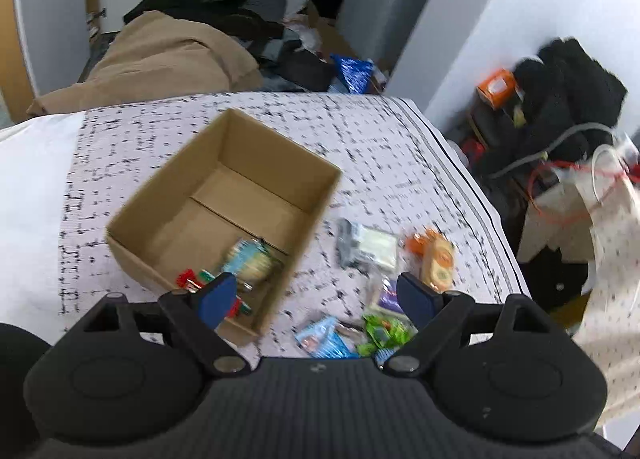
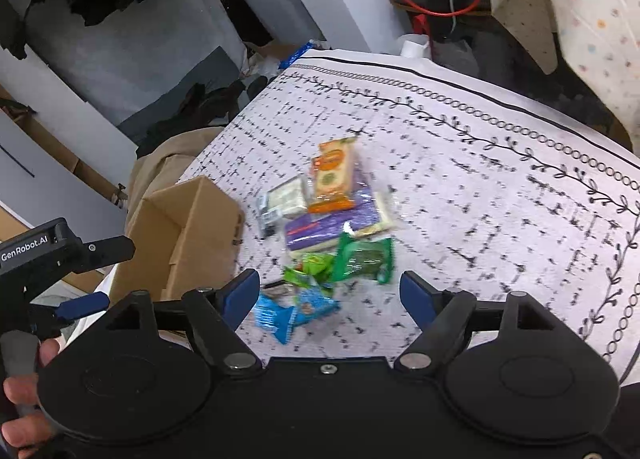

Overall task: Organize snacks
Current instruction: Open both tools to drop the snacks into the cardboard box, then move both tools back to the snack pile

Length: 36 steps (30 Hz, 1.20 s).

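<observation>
An open cardboard box sits on the patterned tablecloth; it also shows in the right wrist view. Inside lie a pale blue snack pack and red-and-green wrapped sweets. To its right is a pile of snacks: an orange cracker pack, a grey-white pack, a purple pack, green packs and a blue pack. My left gripper is open and empty above the box's near corner. My right gripper is open and empty above the pile.
The tablecloth covers a table whose far edge has a black border. Beyond it lie a tan cloth heap, dark clothes, an orange box and cables. The left gripper's body and the person's hand show at left in the right wrist view.
</observation>
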Each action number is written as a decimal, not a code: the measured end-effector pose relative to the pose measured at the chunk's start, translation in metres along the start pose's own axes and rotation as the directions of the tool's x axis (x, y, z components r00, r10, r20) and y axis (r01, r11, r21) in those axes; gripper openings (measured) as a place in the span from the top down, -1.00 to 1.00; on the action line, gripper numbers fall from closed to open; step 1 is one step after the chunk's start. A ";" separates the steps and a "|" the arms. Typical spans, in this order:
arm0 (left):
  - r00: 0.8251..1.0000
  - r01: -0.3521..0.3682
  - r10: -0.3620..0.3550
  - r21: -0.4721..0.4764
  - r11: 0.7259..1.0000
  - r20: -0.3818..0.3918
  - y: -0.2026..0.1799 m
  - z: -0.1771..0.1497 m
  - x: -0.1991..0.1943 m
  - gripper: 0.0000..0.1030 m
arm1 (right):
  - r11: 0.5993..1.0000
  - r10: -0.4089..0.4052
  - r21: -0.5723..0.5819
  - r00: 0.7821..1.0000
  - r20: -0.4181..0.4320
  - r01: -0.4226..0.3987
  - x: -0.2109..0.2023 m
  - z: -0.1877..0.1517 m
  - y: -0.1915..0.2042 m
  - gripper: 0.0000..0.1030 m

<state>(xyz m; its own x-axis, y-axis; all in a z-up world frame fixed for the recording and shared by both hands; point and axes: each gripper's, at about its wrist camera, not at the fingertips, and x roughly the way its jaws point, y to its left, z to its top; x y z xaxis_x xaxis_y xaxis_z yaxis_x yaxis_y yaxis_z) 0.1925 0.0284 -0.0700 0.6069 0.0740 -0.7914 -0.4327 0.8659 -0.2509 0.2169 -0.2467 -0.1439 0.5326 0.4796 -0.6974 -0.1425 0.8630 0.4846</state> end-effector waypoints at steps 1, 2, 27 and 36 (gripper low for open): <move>1.000 -0.001 0.002 0.012 1.000 -0.006 -0.006 -0.002 0.001 -0.68 | 1.000 -0.006 -0.002 1.000 0.004 0.006 0.000 -0.002 -0.004 -0.49; 1.000 -0.003 0.003 0.021 1.000 -0.009 -0.009 -0.004 0.002 -0.68 | 1.000 -0.003 -0.001 1.000 0.006 0.003 0.000 -0.003 -0.007 -0.49; 0.972 -0.171 0.165 -0.025 0.985 -0.165 -0.046 -0.044 0.086 -0.57 | 0.984 0.111 0.141 0.994 -0.008 -0.109 0.047 -0.003 -0.054 -0.47; 0.939 -0.262 0.242 -0.051 0.964 -0.246 -0.036 -0.052 0.125 -0.17 | 0.990 0.094 0.108 0.994 -0.061 -0.087 0.074 0.001 -0.045 -0.47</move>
<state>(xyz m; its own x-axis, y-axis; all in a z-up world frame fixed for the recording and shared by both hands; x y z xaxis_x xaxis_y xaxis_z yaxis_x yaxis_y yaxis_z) 0.2491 -0.0193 -0.1892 0.3009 0.1576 -0.9406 -0.6103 0.7897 -0.0629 0.2630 -0.2505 -0.2168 0.4652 0.5670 -0.6797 -0.0969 0.7959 0.5976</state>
